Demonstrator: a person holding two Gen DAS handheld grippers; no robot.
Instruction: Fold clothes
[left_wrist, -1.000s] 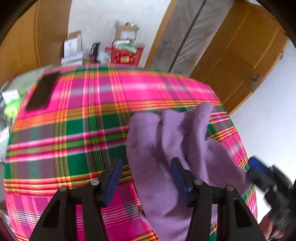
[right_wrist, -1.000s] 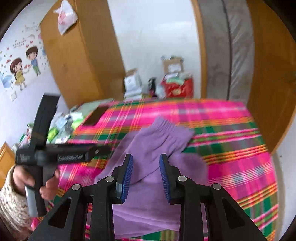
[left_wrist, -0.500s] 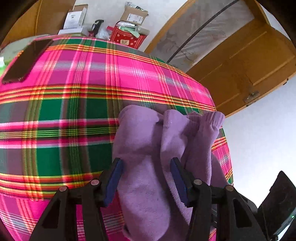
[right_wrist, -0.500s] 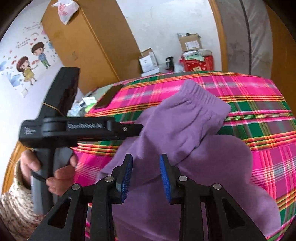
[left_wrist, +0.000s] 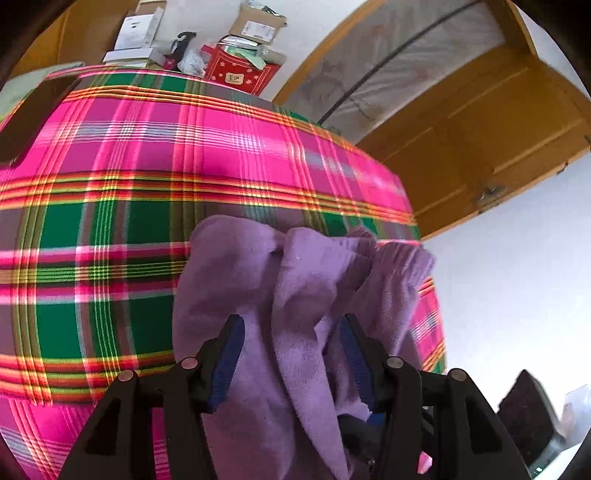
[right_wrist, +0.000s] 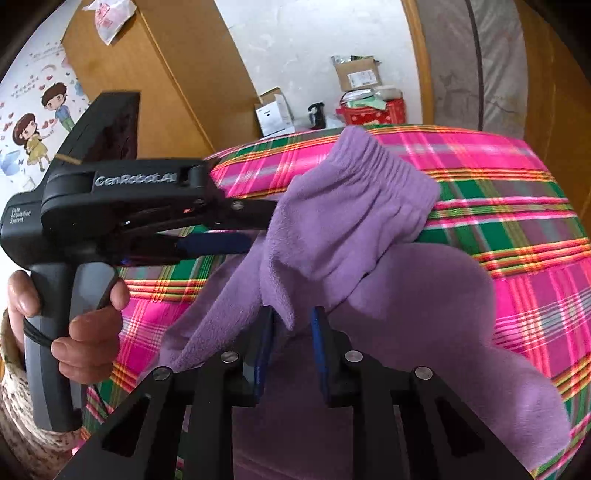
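2 handheld grippers work on 1 purple fleece garment (right_wrist: 369, 236) that lies bunched on a bed covered by a pink, green and yellow plaid cloth (left_wrist: 110, 206). The garment sits toward the near right part of the cloth, its ribbed elastic band (right_wrist: 384, 173) raised and turned toward the far side. Right gripper (right_wrist: 291, 345): its jaws are closing, with a hanging fold of the purple fabric between the blue pads (right_wrist: 264, 350); whether the pads already press the fabric cannot be told. Left gripper (left_wrist: 291, 363): its jaws stand wide, and a thick fold of the garment drapes down between them without the pads pinching it. In the right wrist view the left gripper (right_wrist: 236, 229) enters from the left, its tips at the garment's edge, with a hand (right_wrist: 74, 317) wrapped round its grey handle. Beyond the bed, 1 red box (left_wrist: 240, 74) and several cardboard boxes (left_wrist: 255, 27) stand against a white wall, beside an upright mattress (left_wrist: 388, 74) and wooden door panels (left_wrist: 498, 129).
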